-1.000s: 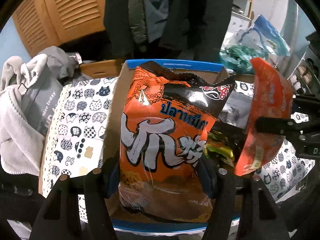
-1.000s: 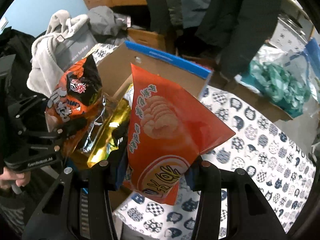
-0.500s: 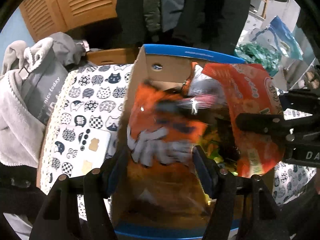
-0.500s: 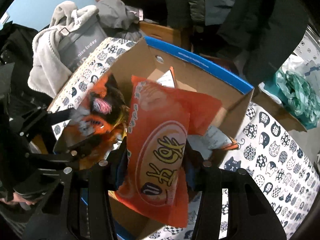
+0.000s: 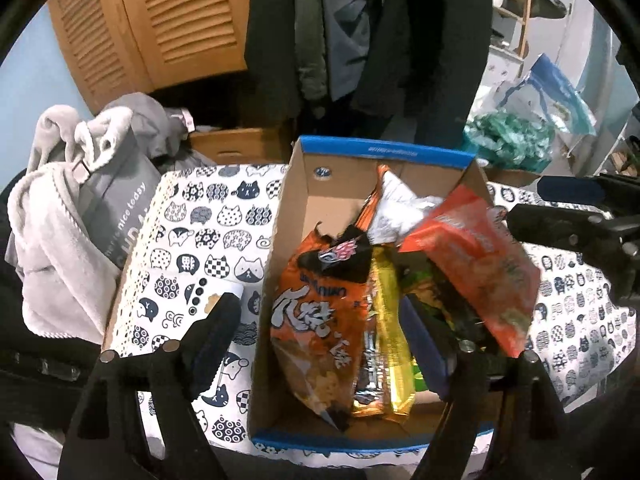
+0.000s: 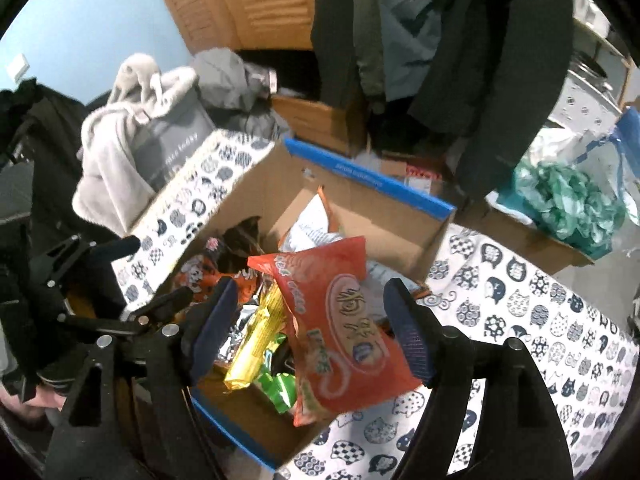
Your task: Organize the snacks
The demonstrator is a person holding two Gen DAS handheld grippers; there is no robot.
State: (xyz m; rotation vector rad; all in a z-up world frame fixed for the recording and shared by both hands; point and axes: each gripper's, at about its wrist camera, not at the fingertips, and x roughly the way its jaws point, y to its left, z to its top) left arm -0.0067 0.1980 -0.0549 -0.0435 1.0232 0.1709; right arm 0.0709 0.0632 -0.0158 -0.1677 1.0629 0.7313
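A cardboard box with a blue rim (image 5: 384, 152) (image 6: 372, 184) holds the snacks. The orange squid-snack bag (image 5: 320, 320) lies in its left half beside a gold packet (image 5: 388, 320) (image 6: 260, 340). A red chip bag (image 5: 472, 256) (image 6: 344, 320) leans over the right side, above a green packet (image 6: 280, 388). My left gripper (image 5: 318, 336) hovers above the orange bag, jaws opening, pads clear of it. My right gripper (image 6: 310, 328) hangs above the red bag, jaws opening too, not touching it. Each gripper shows in the other's view: right (image 5: 580, 232), left (image 6: 120, 280).
The box sits on a cat-print tablecloth (image 5: 208, 232) (image 6: 540, 320). A grey fleece over a grey bag (image 5: 80, 220) is at the left. Dark coats (image 5: 360, 40) hang behind, by a louvred wooden door (image 5: 160, 20). A teal plastic bag (image 5: 512, 140) lies at the back right.
Both grippers have opened and let go of their bags. The orange bag and the red bag have dropped into the box. Both grippers have risen slightly.
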